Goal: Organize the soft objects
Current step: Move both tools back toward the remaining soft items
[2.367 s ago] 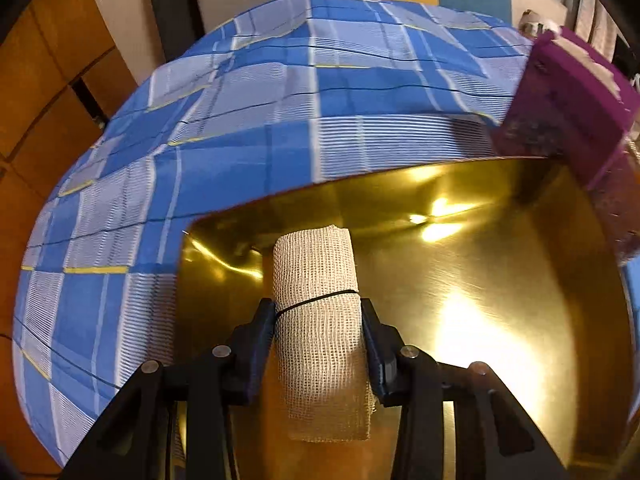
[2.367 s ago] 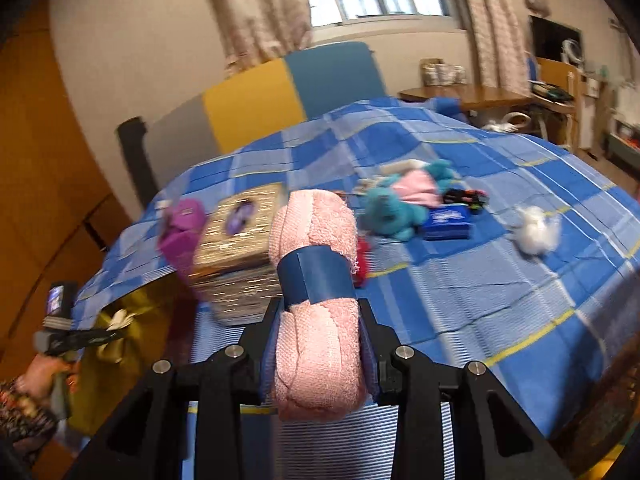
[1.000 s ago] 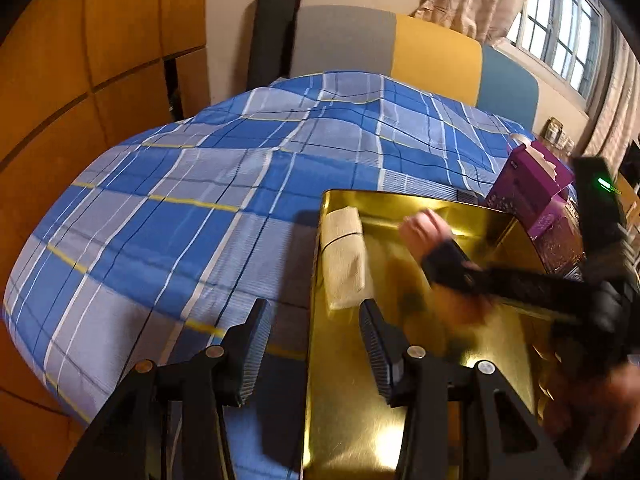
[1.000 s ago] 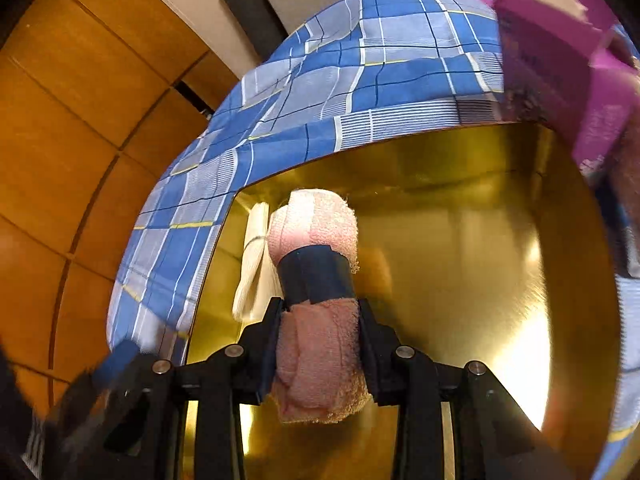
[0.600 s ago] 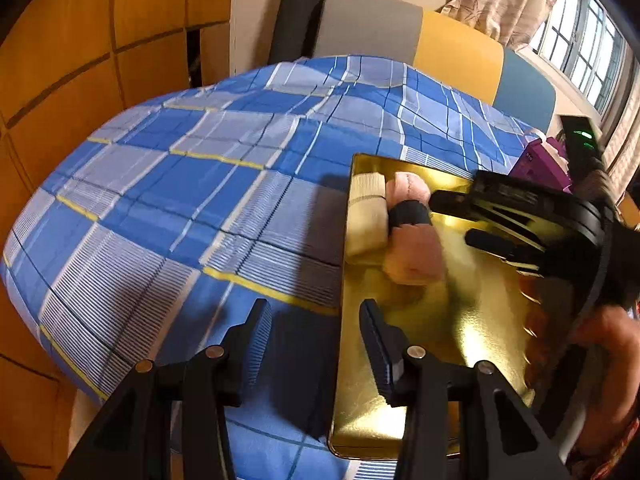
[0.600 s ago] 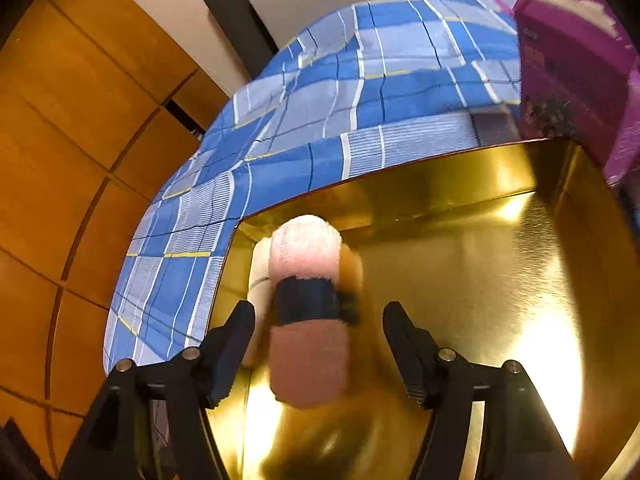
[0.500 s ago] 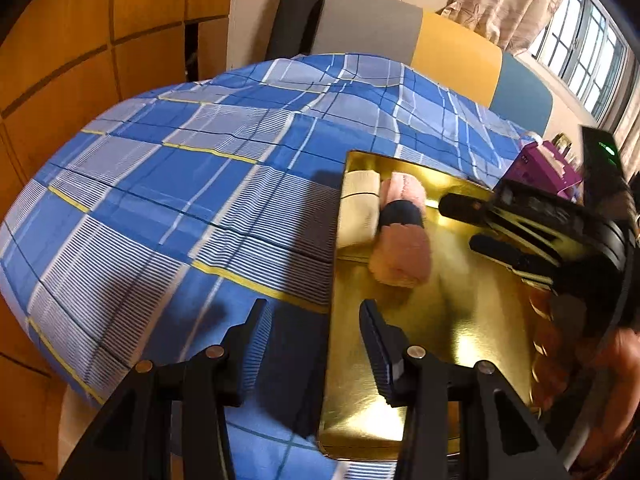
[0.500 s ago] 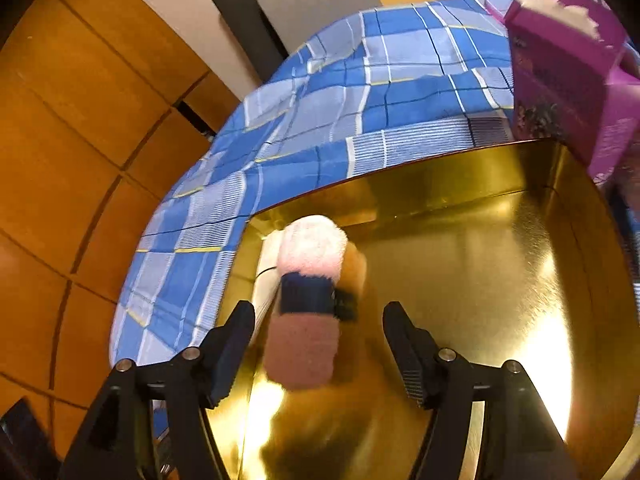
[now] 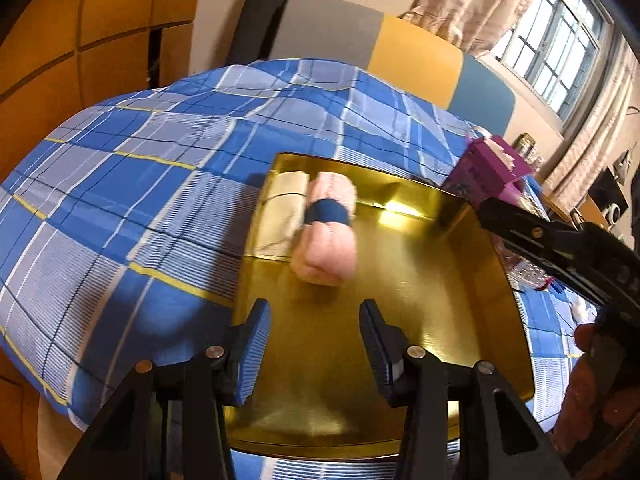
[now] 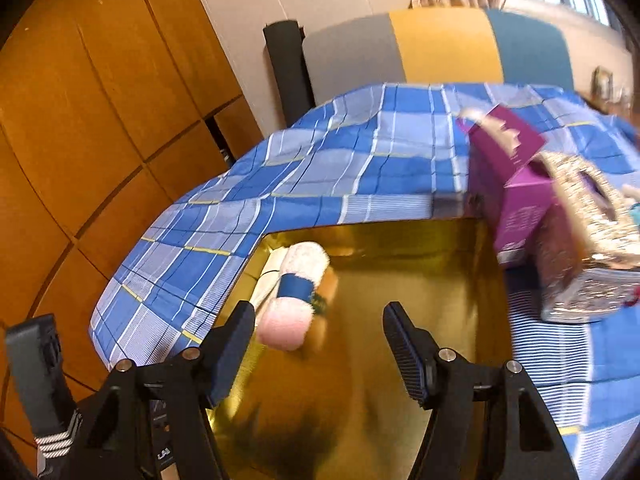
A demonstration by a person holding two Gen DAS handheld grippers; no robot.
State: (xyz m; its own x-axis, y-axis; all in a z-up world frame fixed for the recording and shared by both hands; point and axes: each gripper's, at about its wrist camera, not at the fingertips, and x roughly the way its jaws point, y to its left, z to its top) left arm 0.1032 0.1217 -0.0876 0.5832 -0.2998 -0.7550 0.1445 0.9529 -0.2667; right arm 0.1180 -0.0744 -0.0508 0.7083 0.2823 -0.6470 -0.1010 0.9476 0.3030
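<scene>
A shiny gold tray (image 9: 420, 300) lies on the blue plaid cloth. Two rolls rest side by side along its far left wall: a cream gauze roll (image 9: 282, 212) and a pink towel roll (image 9: 328, 236) with a dark blue band. My left gripper (image 9: 314, 308) hovers open over the tray's near left part, short of the rolls, with nothing between its fingers. My right gripper (image 10: 318, 312) is open too, raised above the tray. From it, the pink towel roll (image 10: 296, 300) lies free just past its left fingertip, and the gauze roll (image 10: 270, 280) behind that.
A purple box (image 10: 512, 184) and a glittery box (image 10: 588, 240) stand beyond the tray's far right corner. The plaid cloth (image 9: 140, 200) drops off at the left toward orange wood panels. A person's hand (image 9: 584, 380) holds the right tool at the right edge.
The right gripper opened and let go of the pink towel roll beside the gauze roll, then drew back and up. The left gripper shifted slightly, staying open.
</scene>
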